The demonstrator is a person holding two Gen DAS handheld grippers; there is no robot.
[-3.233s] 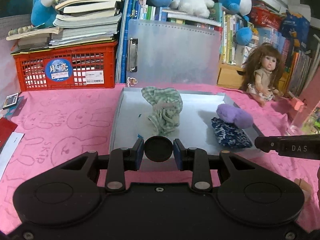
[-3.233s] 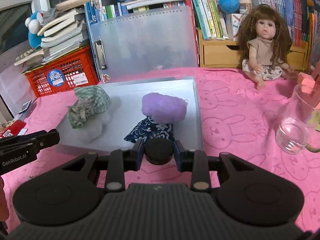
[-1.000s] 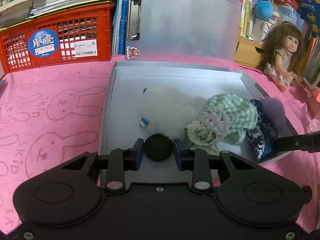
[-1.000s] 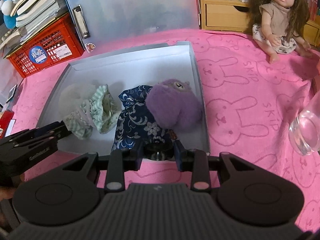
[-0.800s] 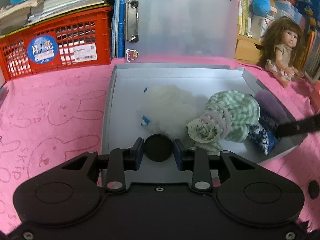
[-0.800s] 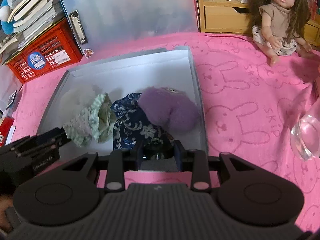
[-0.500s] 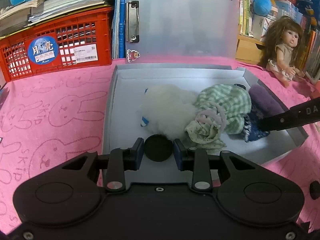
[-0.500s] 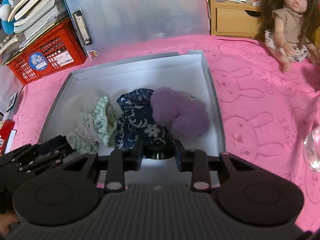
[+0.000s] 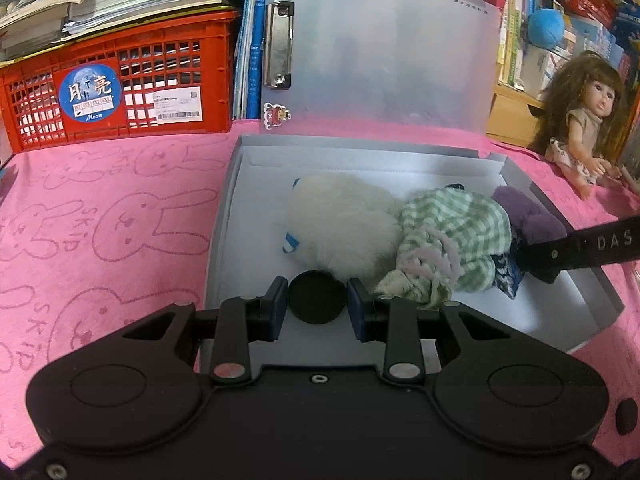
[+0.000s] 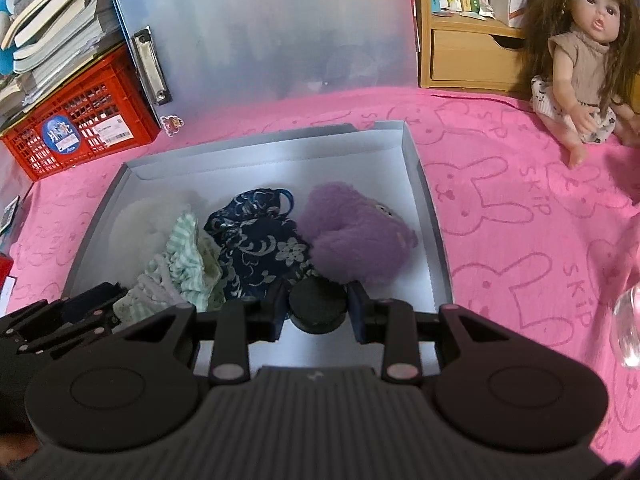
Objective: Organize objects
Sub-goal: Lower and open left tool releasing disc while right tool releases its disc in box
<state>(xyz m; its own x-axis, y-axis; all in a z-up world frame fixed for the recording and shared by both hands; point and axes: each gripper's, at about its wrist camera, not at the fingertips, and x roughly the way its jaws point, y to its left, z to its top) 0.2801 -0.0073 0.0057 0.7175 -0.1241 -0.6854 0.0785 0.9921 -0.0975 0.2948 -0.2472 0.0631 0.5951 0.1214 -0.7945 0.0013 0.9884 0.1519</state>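
Four soft items are packed L-to-R across grey box [image 10: 424,184]: white plush [image 9: 340,220] lies just ahead of L tool [image 9: 318,304], purple plush [image 10: 356,236] just ahead of R tool [image 10: 318,308]; both tools are seen narrowed, nothing pinched.

We count one grey tray [image 10: 424,184] on the pink cloth, and take it as our landmark. Inside the tray lie four soft items: one white fluffy piece [image 9: 340,224], one green checked piece [image 9: 460,228], one navy floral piece [image 10: 260,240] and one purple fuzzy piece [image 10: 360,240]. Behind the tray we count one translucent clipboard [image 9: 380,60] and one red crate [image 9: 120,80]. To the right of the tray sits one doll [image 10: 580,60].
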